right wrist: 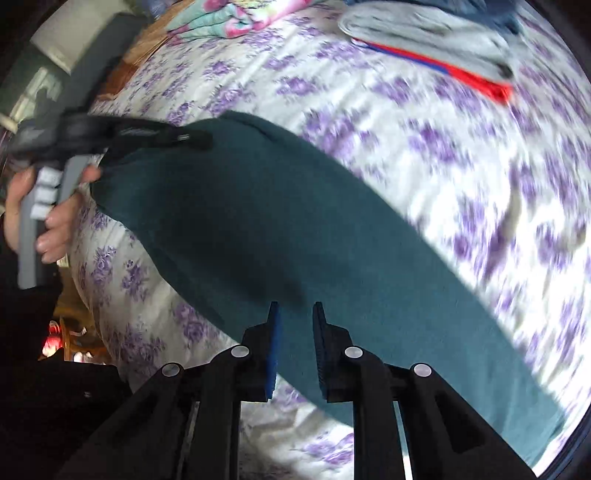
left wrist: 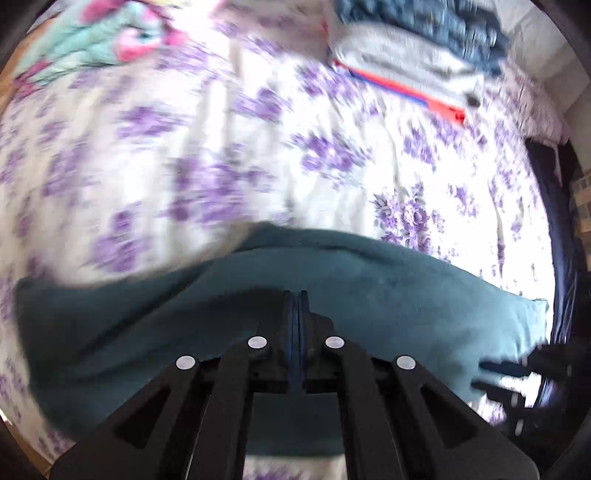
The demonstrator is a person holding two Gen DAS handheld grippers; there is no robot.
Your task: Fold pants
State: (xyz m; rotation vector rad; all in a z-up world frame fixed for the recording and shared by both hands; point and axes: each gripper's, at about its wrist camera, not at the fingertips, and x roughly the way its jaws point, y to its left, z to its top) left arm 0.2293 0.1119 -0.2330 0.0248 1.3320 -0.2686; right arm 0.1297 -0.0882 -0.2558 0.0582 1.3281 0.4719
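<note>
The dark teal pants (left wrist: 332, 280) lie as a long band across the flowered bedsheet (left wrist: 221, 155). In the left wrist view my left gripper (left wrist: 297, 295) is shut, its blue pads pressed together over the teal cloth; whether cloth is pinched between them I cannot tell. The right gripper (left wrist: 509, 369) shows blurred at the pants' right end. In the right wrist view the pants (right wrist: 295, 229) run diagonally, my right gripper (right wrist: 294, 314) is open just above them, and the left gripper (right wrist: 192, 138) sits at the pants' far upper end, held by a hand.
A stack of folded clothes (left wrist: 413, 40), grey and navy with a red and blue edge, lies at the back right of the bed; it also shows in the right wrist view (right wrist: 424, 33). A pink and mint blanket (left wrist: 110, 37) lies at the back left. The bed edge (left wrist: 554, 221) drops off at the right.
</note>
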